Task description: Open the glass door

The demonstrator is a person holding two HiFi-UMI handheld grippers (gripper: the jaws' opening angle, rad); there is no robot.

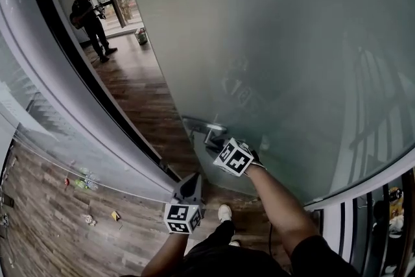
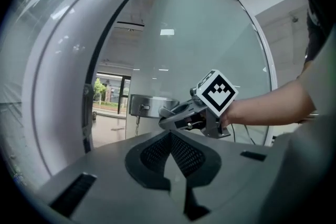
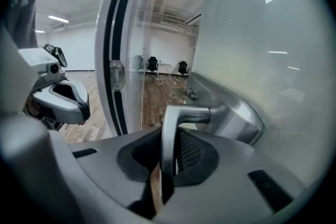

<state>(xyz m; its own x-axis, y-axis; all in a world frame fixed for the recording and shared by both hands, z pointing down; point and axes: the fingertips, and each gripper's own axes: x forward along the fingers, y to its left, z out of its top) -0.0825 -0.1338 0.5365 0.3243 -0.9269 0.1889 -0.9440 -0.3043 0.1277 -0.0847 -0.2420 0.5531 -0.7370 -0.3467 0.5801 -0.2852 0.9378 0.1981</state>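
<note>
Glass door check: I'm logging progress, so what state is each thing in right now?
Glass door, partly open, gap at the frame.
Door handle, gripped between jaws.
Right hand-held gripper, shut on the door handle.
Left hand-held gripper, shut, empty.

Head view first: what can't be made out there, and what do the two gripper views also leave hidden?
- Handle: head view, mostly covered by the right gripper.
- Behind the door: every view, frosted glass hides it.
- Person: head view, too small to tell what is carried.
- Floor litter: head view, too small to identify.
- Handle's lower end: right gripper view, sunk between the jaws.
</note>
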